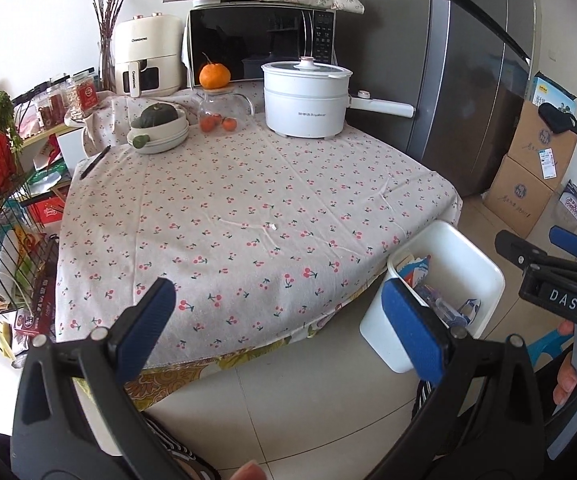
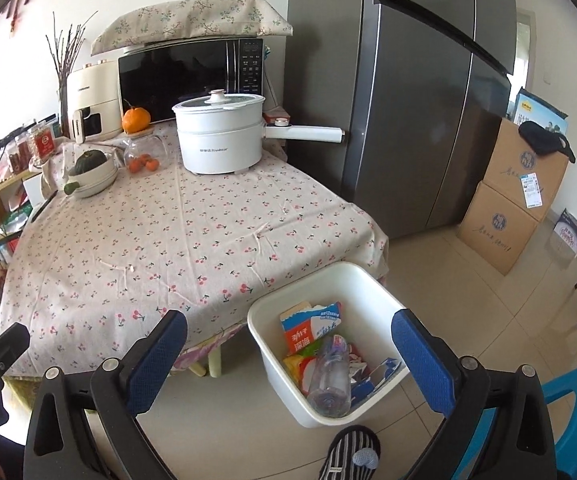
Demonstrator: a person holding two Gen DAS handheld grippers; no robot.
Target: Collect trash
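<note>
A white bin (image 2: 372, 288) stands on the floor at the table's near right corner; it also shows in the left wrist view (image 1: 484, 268). It holds a clear plastic bottle (image 2: 328, 376), a blue and orange carton (image 2: 310, 328) and other wrappers. A tiny white scrap (image 1: 273, 227) lies on the cherry-print tablecloth (image 1: 248, 208). My left gripper (image 1: 284, 332) is open and empty above the table's near edge. My right gripper (image 2: 292, 356) is open and empty, over the bin's near side. The right gripper also shows at the right edge of the left wrist view (image 1: 536, 248).
At the table's back stand a white electric pot (image 2: 220, 140), a glass jar of small oranges (image 2: 144, 156), a bowl with a green squash (image 2: 92, 174), a microwave (image 2: 184, 68) and an air fryer. A grey fridge (image 2: 420, 100) and cardboard boxes (image 2: 508, 200) are right. A wire rack (image 1: 4, 208) is left.
</note>
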